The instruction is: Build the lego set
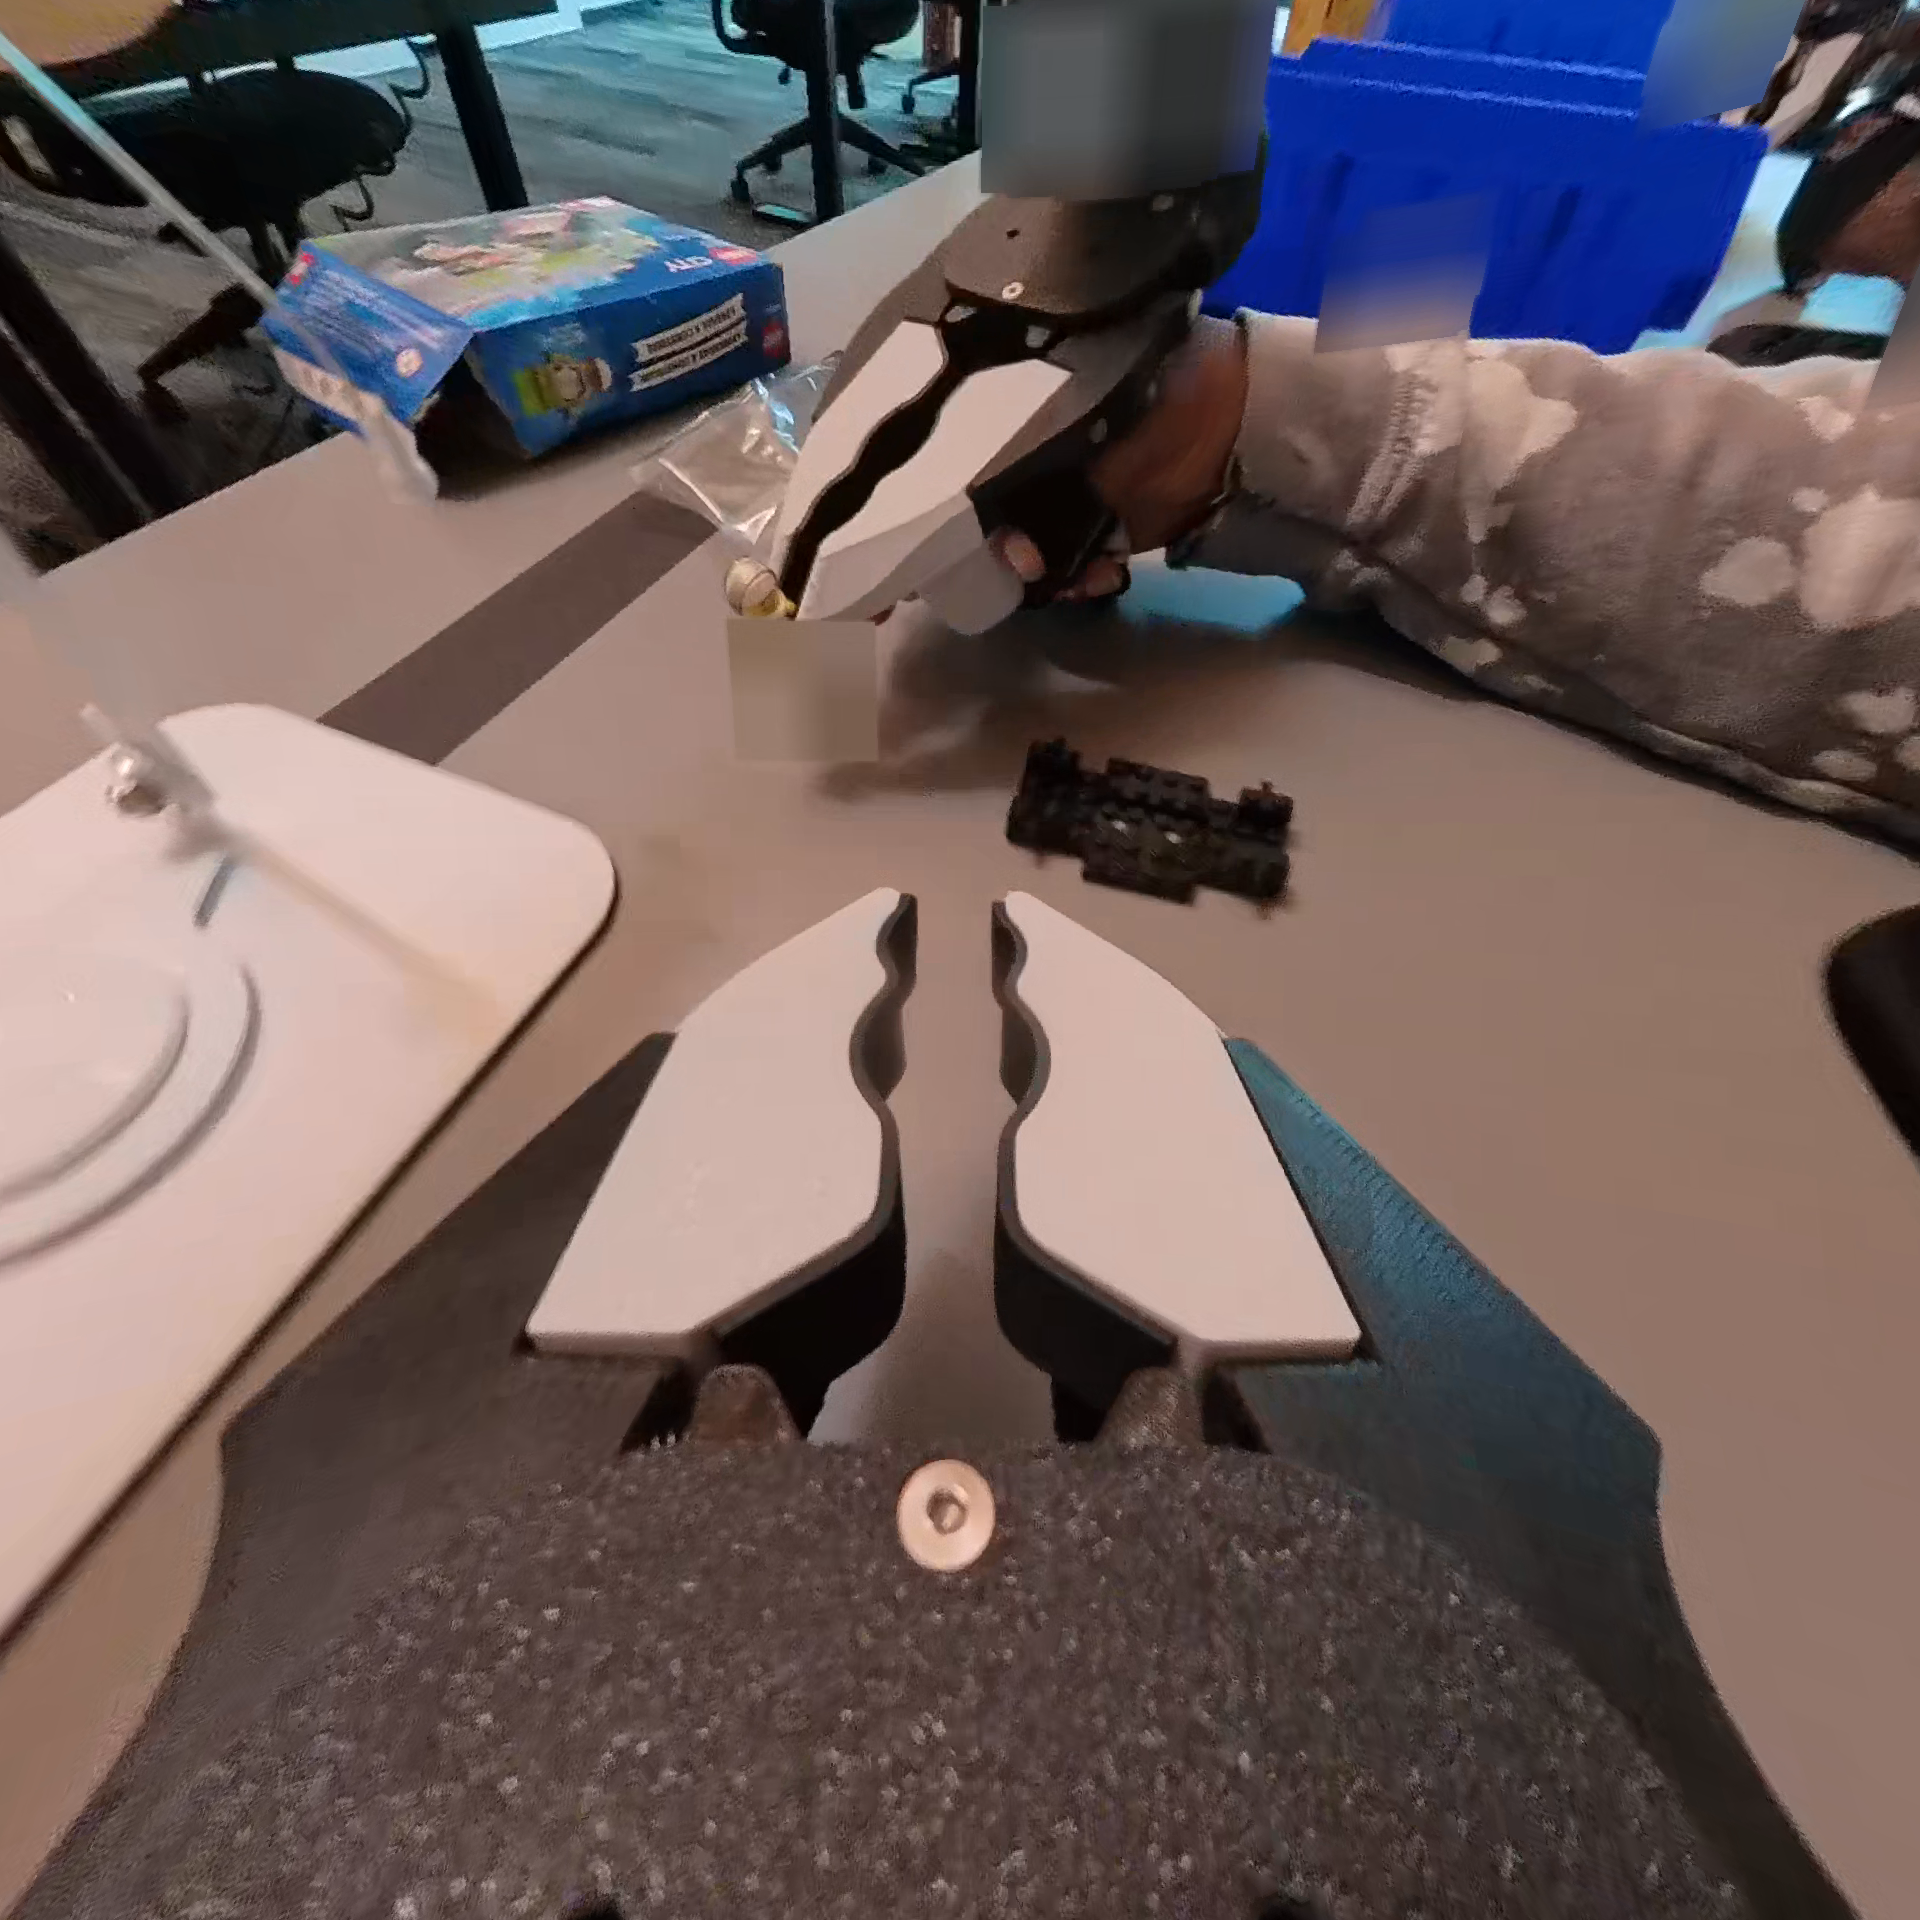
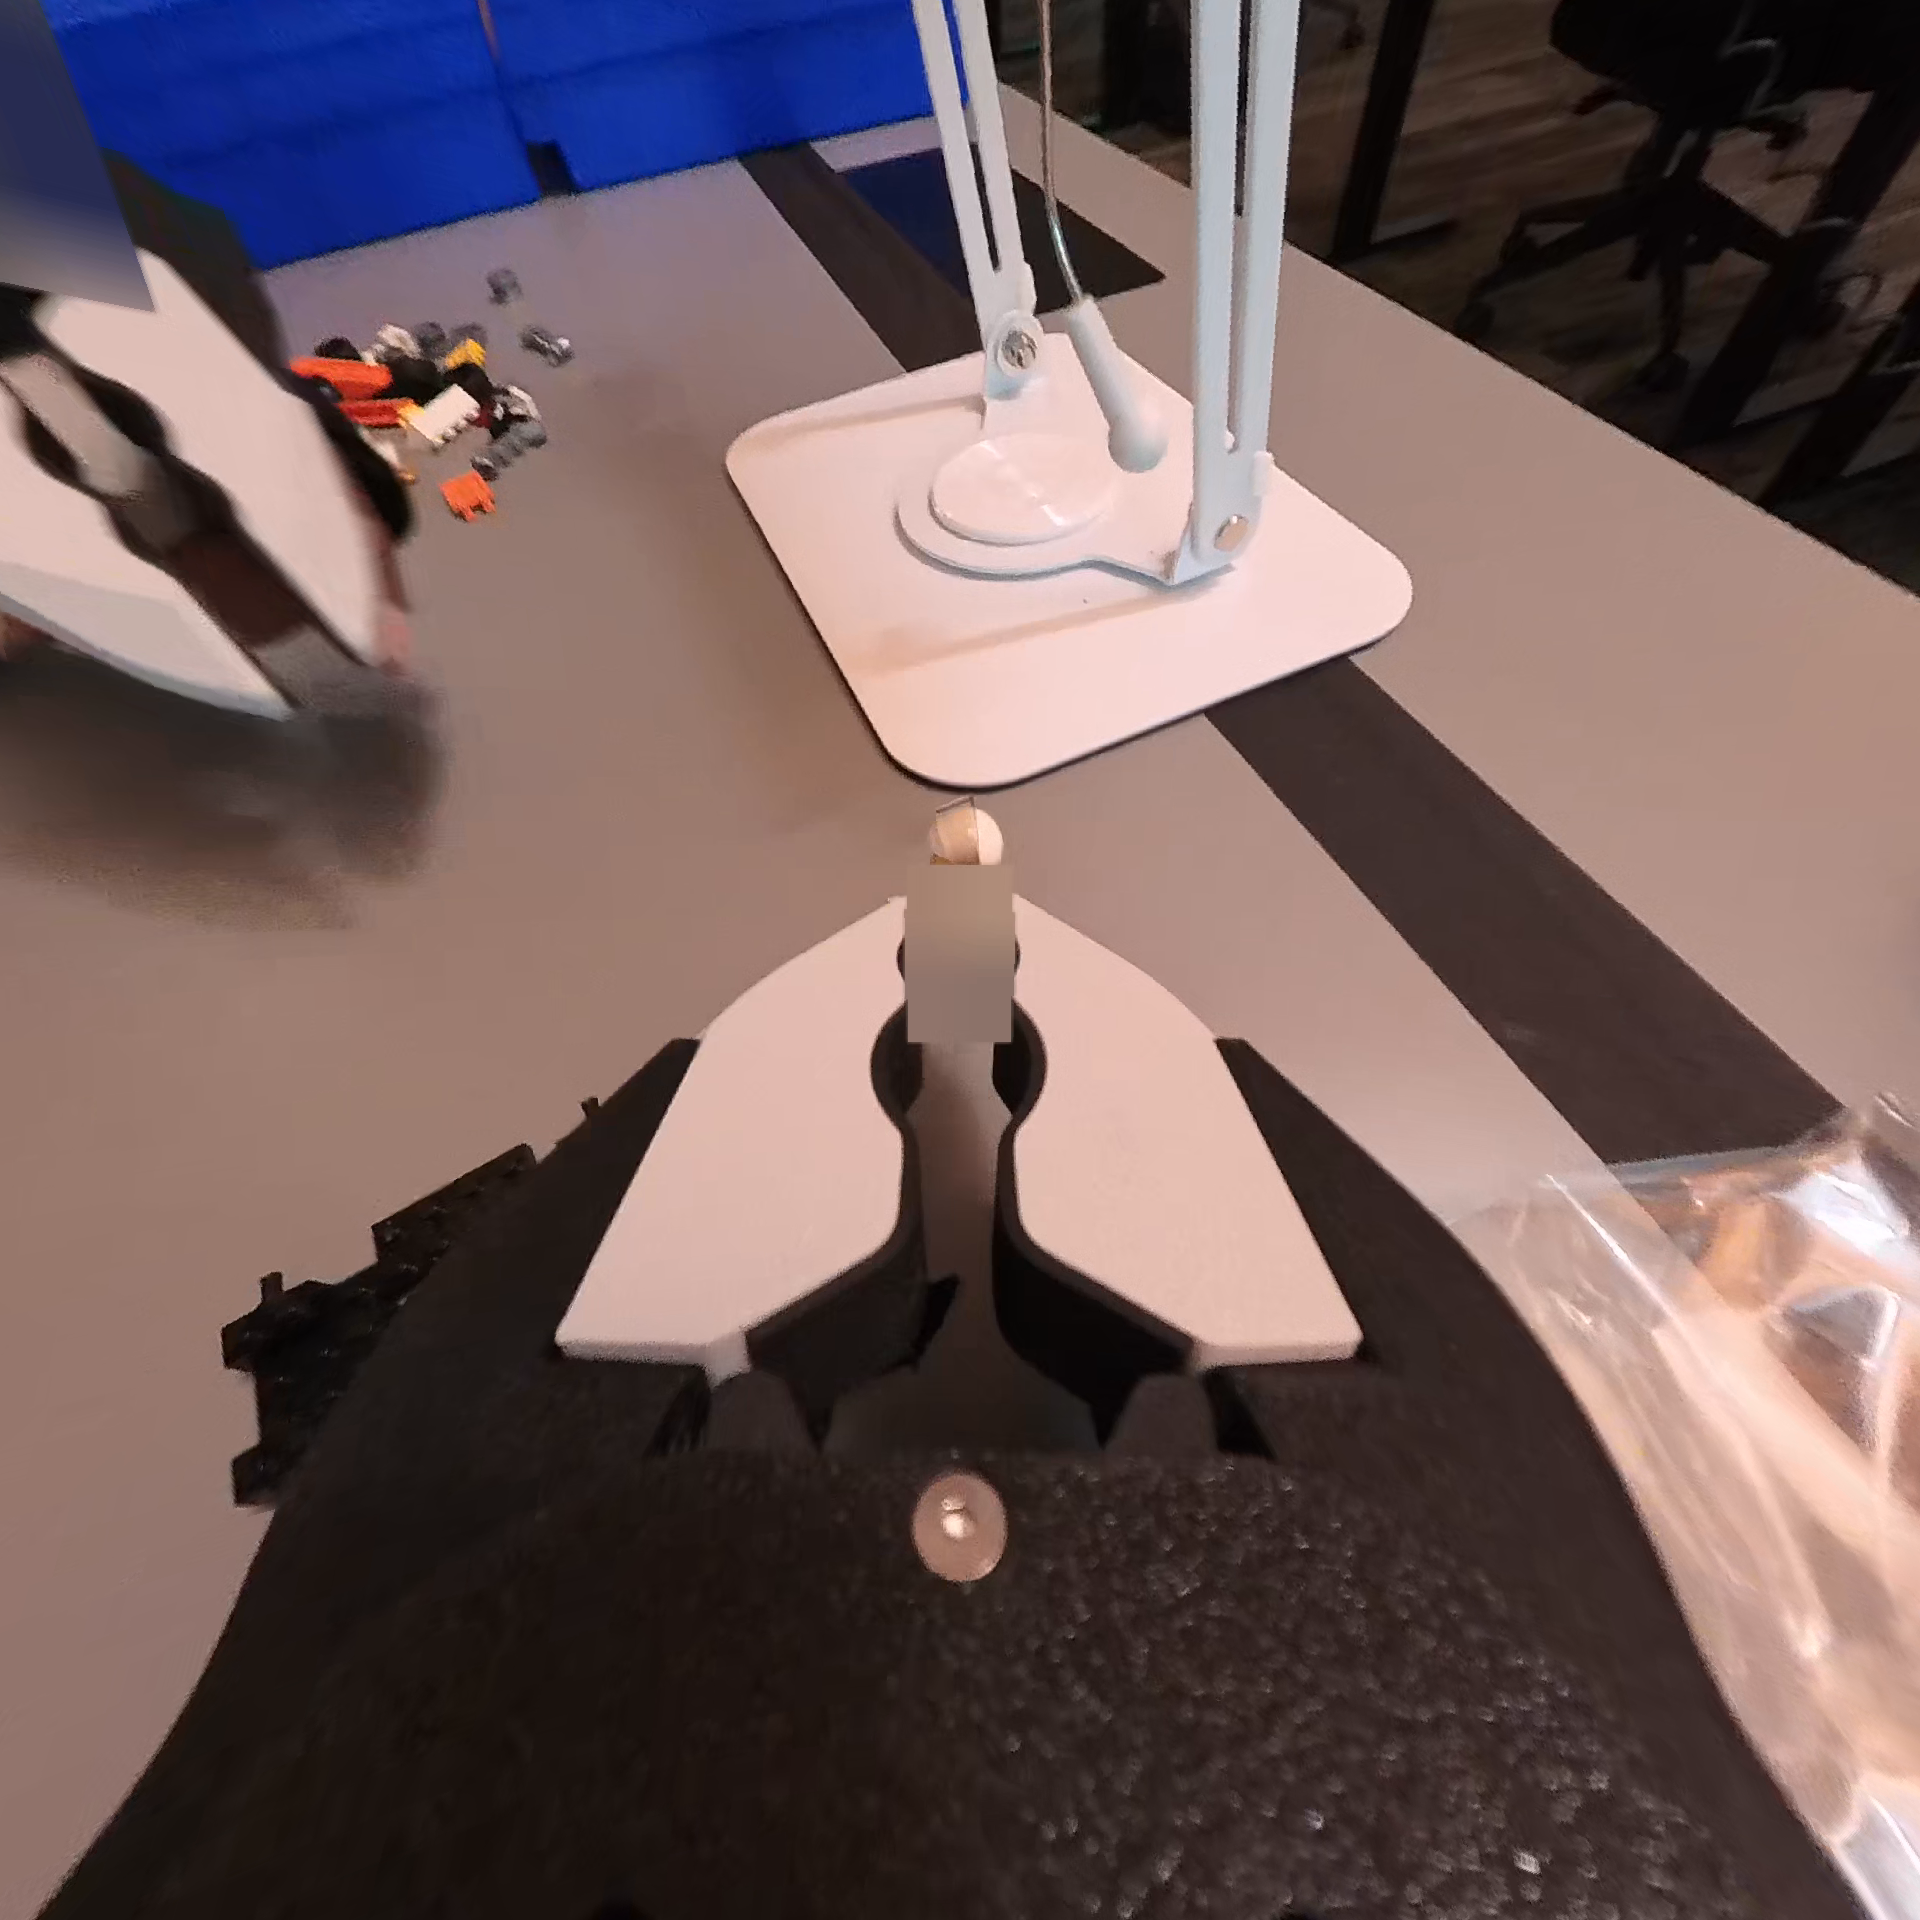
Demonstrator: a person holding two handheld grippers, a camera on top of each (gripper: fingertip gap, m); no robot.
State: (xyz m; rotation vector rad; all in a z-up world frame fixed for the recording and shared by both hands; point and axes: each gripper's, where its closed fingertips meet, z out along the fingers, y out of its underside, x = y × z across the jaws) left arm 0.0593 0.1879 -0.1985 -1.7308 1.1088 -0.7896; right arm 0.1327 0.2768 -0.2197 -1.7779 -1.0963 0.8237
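My right gripper [image 2: 958, 914] is shut on a small lego figure piece [image 2: 966, 836] with a pale rounded top; most of the piece is hidden between the fingertips. In the left wrist view this gripper [image 1: 800, 608] holds the pale and yellow piece [image 1: 758, 592] just above the grey table. A flat black lego chassis [image 1: 1148, 836] lies on the table, ahead and right of my left gripper [image 1: 951, 904]. The left gripper is open by a narrow gap and empty. The chassis edge also shows in the right wrist view [image 2: 343, 1320]. The left gripper [image 2: 343, 665] is blurred there.
A pile of loose bricks [image 2: 426, 400] lies far left. A white lamp base [image 2: 1070, 561] stands ahead of the right gripper and shows again in the left wrist view [image 1: 260, 987]. A blue lego box [image 1: 520, 322], clear plastic bags [image 2: 1714, 1403] and blue bins [image 1: 1507, 177] surround the workspace. There is about 12 centimetres between the tips of the two grippers.
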